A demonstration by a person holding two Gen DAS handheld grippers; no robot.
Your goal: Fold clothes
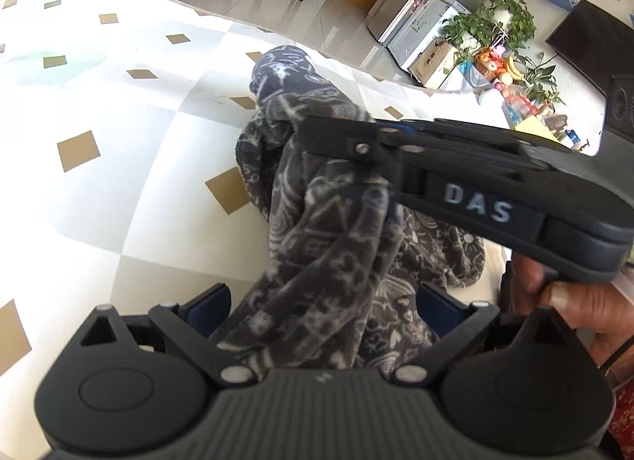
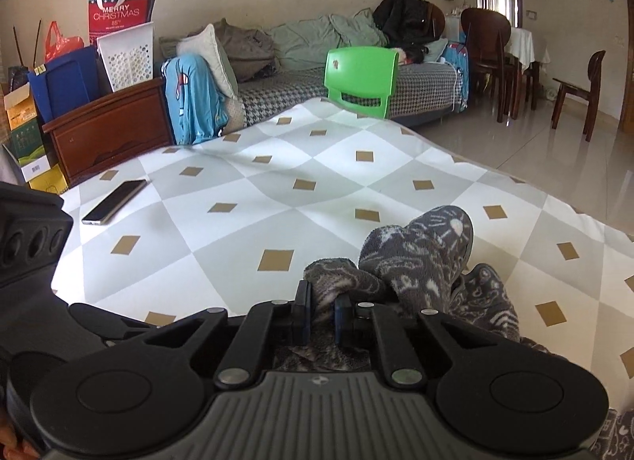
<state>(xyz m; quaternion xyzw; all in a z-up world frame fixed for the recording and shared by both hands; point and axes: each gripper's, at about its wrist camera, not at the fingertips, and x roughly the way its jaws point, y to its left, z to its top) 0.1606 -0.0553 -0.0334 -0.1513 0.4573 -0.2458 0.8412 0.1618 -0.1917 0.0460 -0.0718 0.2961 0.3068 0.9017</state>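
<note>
A dark grey fleece garment point(image 1: 317, 222) with a white pattern lies bunched on the table's diamond-patterned cloth point(image 1: 119, 142). In the left wrist view, part of it is lifted off the table. My right gripper point(image 1: 317, 135) comes in from the right and holds a fold of it. The right wrist view shows that gripper point(image 2: 321, 309) shut, its blue pads pinching a fold of the garment point(image 2: 416, 257). My left gripper point(image 1: 323, 309) stands wide open; the hanging fabric passes between its pads and neither presses on it. The left gripper's body point(image 2: 31, 246) shows at the left edge.
A phone point(image 2: 115, 200) lies on the cloth point(image 2: 277, 190) at the far left. A green plastic chair point(image 2: 360, 75) stands behind the table's far edge, with a sofa piled with clothes beyond. Wooden chairs point(image 2: 574, 91) stand at the right. A hand point(image 1: 554, 293) grips the right gripper's handle.
</note>
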